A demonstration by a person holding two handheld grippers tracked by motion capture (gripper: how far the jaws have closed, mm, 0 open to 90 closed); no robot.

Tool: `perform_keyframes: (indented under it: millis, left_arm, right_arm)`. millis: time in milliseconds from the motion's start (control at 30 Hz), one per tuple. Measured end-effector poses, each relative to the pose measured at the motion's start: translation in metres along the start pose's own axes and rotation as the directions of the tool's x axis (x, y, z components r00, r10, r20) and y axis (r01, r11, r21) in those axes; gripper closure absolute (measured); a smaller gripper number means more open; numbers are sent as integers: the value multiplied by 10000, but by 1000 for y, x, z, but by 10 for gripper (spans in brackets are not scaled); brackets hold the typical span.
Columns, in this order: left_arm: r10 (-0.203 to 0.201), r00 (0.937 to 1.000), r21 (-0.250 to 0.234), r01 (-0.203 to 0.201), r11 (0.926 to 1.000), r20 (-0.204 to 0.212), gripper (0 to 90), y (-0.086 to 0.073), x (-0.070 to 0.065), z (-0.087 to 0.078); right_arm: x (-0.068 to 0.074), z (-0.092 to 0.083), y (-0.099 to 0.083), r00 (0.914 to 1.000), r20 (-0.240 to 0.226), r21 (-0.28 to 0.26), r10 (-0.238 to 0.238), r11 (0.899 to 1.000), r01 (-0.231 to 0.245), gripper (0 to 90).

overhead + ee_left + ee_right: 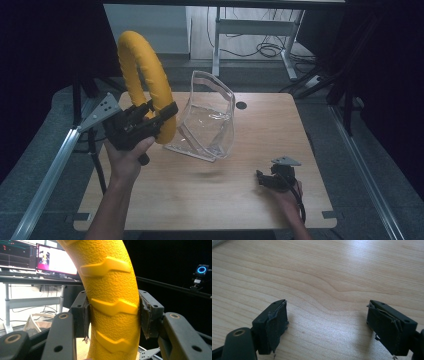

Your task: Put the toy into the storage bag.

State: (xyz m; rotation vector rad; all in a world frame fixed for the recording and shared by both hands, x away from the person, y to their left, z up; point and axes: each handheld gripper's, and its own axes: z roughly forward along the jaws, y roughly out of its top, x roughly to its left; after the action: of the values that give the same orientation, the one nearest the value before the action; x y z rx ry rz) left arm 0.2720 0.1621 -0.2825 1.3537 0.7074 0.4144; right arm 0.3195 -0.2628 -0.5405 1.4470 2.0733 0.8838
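A thick yellow ring (146,75) with raised tread marks is held upright above the table's left side. My left gripper (162,116) is shut on its lower right part. In the left gripper view both pads press on the yellow ring (112,302) from either side. A clear plastic container (210,120) stands tilted just right of the ring, near the table's middle. My right gripper (262,179) rests low at the front right of the table, its jaws open wide over bare wood (327,285), with nothing between them.
The wooden table (250,200) has a dark round hole (241,105) near its far edge. Beyond it stand a white desk frame (250,27) and loose cables (270,50) on the floor. Monitors (57,261) sit on a far desk.
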Motion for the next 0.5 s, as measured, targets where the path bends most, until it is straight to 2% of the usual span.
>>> perform_keyframes:
  millis: [500]
  left_arm:
    - [55,9997,11,-55,10000,244,499,5,-7,19]
  right_arm:
    - [0,0,0,10000,5,-12,-1,10000,1,172]
